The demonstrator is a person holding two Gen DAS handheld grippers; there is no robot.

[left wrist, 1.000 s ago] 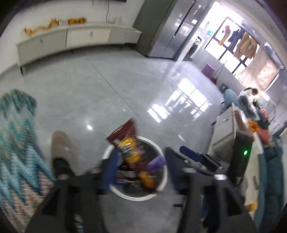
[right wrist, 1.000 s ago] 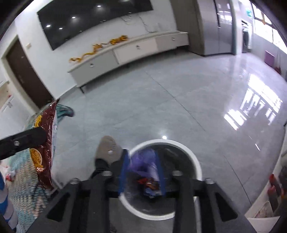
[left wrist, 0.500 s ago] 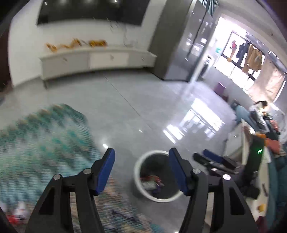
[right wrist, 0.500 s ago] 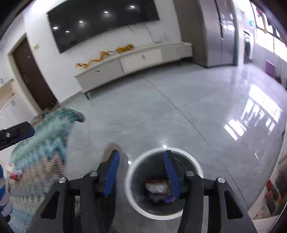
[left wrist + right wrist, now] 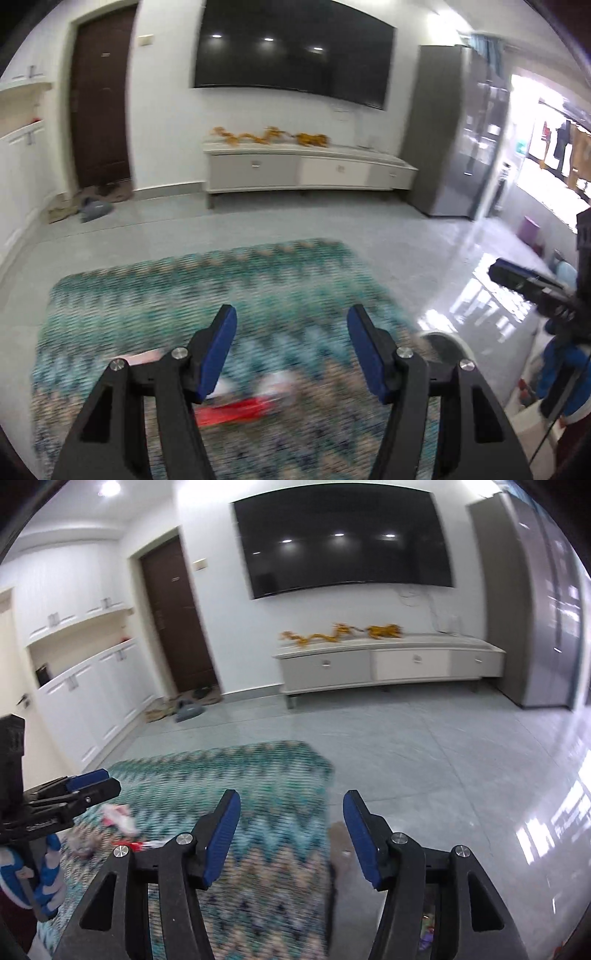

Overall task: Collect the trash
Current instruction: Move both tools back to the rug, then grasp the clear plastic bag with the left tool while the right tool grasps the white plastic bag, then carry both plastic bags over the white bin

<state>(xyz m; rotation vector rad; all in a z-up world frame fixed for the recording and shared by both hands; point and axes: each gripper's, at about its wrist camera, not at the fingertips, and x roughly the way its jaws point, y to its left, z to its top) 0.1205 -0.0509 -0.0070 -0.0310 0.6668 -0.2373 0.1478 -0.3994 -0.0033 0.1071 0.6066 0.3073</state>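
My left gripper (image 5: 291, 350) is open and empty above the teal zigzag rug (image 5: 184, 295). A blurred red and white wrapper (image 5: 240, 406) lies on the rug just below its fingers. The white bin's rim (image 5: 447, 341) shows behind the right finger. My right gripper (image 5: 291, 834) is open and empty over the rug's right edge (image 5: 258, 775). A pink and white wrapper (image 5: 118, 816) and a red one (image 5: 138, 845) lie on the rug to its left. The bin is mostly hidden behind the right gripper's right finger; trash shows in it (image 5: 428, 923). The left gripper also shows in the right wrist view (image 5: 74, 790).
A low white TV cabinet (image 5: 388, 664) and a wall TV (image 5: 343, 539) stand ahead. A dark door (image 5: 177, 620) with shoes by it is at the left. White cupboards (image 5: 92, 694) line the left wall. A grey tall cabinet (image 5: 443, 147) stands at the right. The floor is glossy tile.
Both grippers let go of their trash into the bin, then lifted and swung left from the bin toward the rug. Both now look across the room.
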